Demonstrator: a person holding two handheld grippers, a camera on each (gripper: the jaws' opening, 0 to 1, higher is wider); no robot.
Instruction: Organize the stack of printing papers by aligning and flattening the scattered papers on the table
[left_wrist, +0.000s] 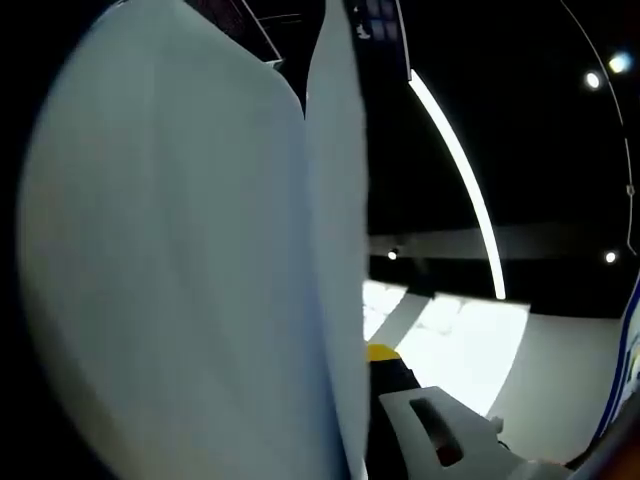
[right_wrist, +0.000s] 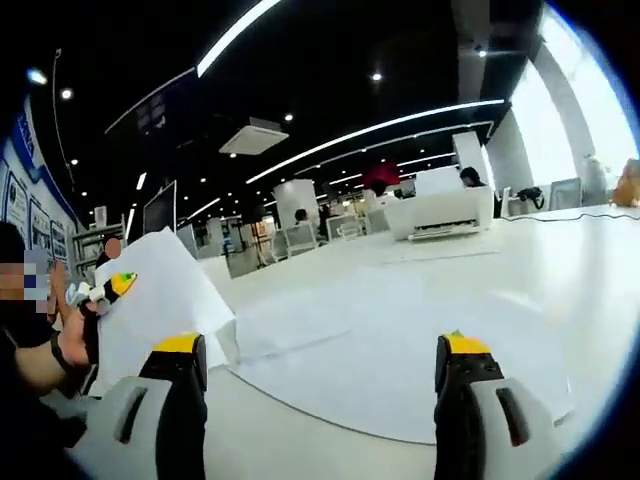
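Note:
White printing papers (left_wrist: 190, 260) stand upright, very close to the camera in the left gripper view. My left gripper (left_wrist: 360, 362) is shut on them; one yellow-tipped finger (left_wrist: 384, 353) shows, and the sheets hide the other. In the right gripper view the left gripper (right_wrist: 112, 286) holds a raised sheet (right_wrist: 160, 300) at the left. More papers (right_wrist: 400, 335) lie spread flat on the white table (right_wrist: 560, 260). My right gripper (right_wrist: 322, 360) hovers open over them, with nothing between its fingers.
A white printer (right_wrist: 440, 212) stands at the table's far side. A person's hand and sleeve (right_wrist: 50, 350) show at the left behind the raised sheet. Desks, chairs and seated people fill the office beyond.

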